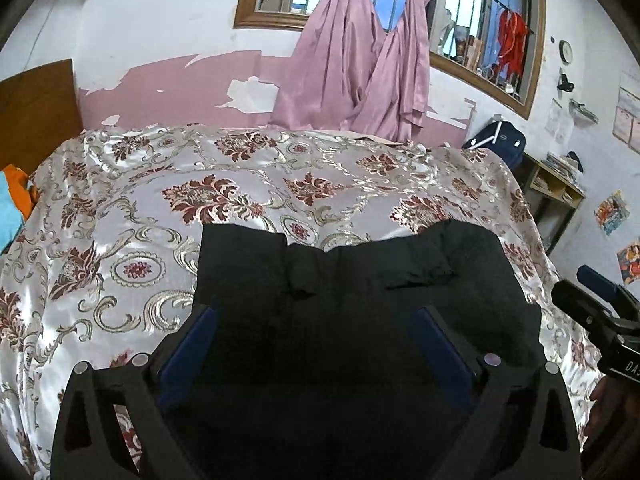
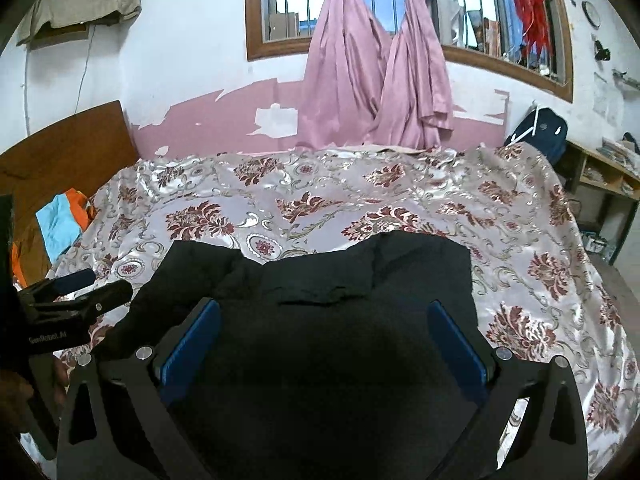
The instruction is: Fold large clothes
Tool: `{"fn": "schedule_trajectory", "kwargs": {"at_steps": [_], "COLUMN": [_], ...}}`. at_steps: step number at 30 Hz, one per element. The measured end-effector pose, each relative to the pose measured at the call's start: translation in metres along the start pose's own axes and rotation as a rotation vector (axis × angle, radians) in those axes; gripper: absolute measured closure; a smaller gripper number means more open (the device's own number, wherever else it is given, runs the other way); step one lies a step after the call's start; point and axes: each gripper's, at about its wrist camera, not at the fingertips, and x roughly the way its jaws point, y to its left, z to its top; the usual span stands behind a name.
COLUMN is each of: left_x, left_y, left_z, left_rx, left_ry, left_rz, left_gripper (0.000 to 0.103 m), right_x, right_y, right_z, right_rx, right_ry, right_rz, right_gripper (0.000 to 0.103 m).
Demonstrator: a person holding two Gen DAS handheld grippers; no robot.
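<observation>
Bed fills most of both views, covered by a shiny white spread with dark red flower patterns and pale scrollwork.

Black garment lies flat on the near part of the bed, roughly squared off. Its far edge is uneven: a raised corner on each side, a dip in the middle, some small folds and creases across the top layer. Same garment in the right wrist view, with a bunched fold at its far left corner.

Left gripper sits over the near half of the garment, jaws spread wide, blue pads well apart. Nothing is pinched between them; the cloth lies loose below. It also shows at the left edge of the right wrist view.

Right gripper likewise over the near half of the garment, jaws wide, blue pads clear of the cloth, holding nothing. It appears at the right edge of the left wrist view, beside the garment's right side.

Beyond the bed: wall with peeling pink paint, barred window in a wooden frame, two knotted pink curtains hanging to the bed's far edge. Wooden headboard at the bed's left end, with blue and orange cloth against it. Dark bag and a low shelf past the bed's right end.
</observation>
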Motion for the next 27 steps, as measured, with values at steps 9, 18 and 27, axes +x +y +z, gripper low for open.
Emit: {"fn": "schedule_trajectory", "kwargs": {"at_steps": [9,18,27], "left_x": [-0.023,-0.041,-0.064], "left_y": [0.007,0.011,-0.007], "left_z": [-0.021,-0.050,-0.080], "left_rx": [-0.004,-0.006,0.008], "left_ry": [-0.066,-0.119,-0.155], "left_rz": [0.032,0.074,0.096], "left_gripper": [0.002,0.001,0.000], "right_x": [-0.017,-0.030,-0.052], "right_y": [0.004,0.004,0.001], "right_z": [-0.013,-0.035,-0.065], "right_rx": [-0.004,-0.010,-0.002], "right_ry": [-0.041,-0.095,-0.145], "right_rz": [0.005,0.038,0.066], "right_gripper": [0.002,0.002,0.002]}}
